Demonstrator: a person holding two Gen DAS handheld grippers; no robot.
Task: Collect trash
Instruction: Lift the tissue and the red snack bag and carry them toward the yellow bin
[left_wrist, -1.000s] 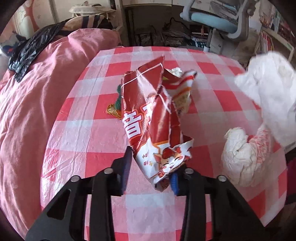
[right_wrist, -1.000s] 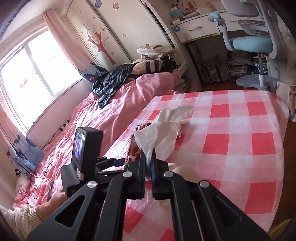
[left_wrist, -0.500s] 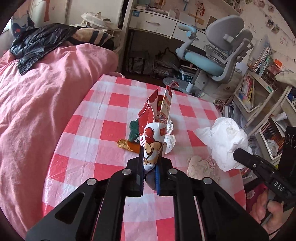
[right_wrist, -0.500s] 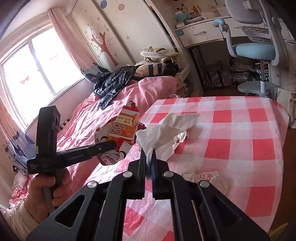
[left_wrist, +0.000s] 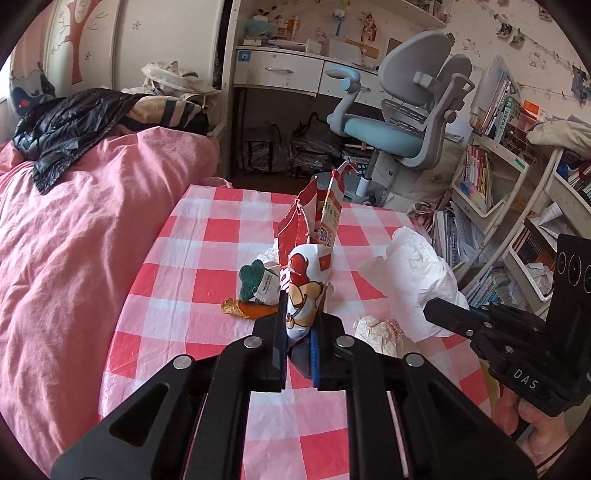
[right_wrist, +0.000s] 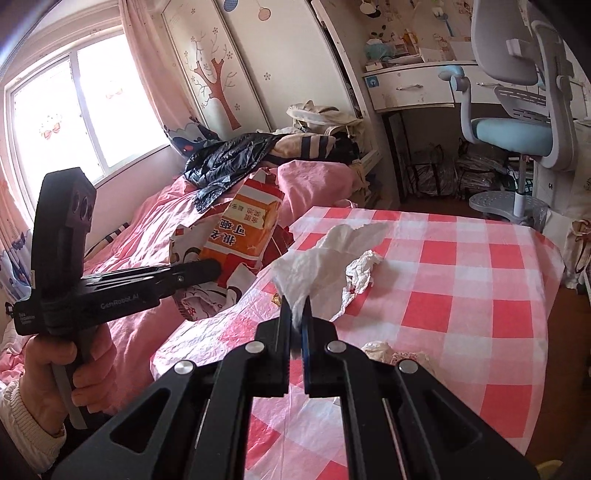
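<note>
My left gripper (left_wrist: 300, 317) is shut on a torn red and white snack bag (left_wrist: 312, 258), which hangs above the checked table (left_wrist: 207, 258). The same snack bag (right_wrist: 240, 232) shows in the right wrist view, held up left of the table by the left gripper (right_wrist: 218, 266). A white tissue (right_wrist: 325, 266) is pinched in my right gripper (right_wrist: 296, 314), which is shut on it. That tissue (left_wrist: 417, 280) and the right gripper (left_wrist: 428, 312) appear at the right of the left wrist view. A green and orange wrapper (left_wrist: 251, 291) and a crumpled wrapper (left_wrist: 376, 332) lie on the table.
A bed with a pink quilt (left_wrist: 74, 240) borders the table's left side, with a black plastic bag (left_wrist: 66, 129) on it. Beyond the table stand a desk (left_wrist: 280, 74) and a blue swivel chair (left_wrist: 399, 125). Bookshelves (left_wrist: 498, 192) fill the right.
The left gripper closed on the snack bag and lifted it off the table, so more of the room shows. The right gripper kept hold of the tissue and barely moved.
</note>
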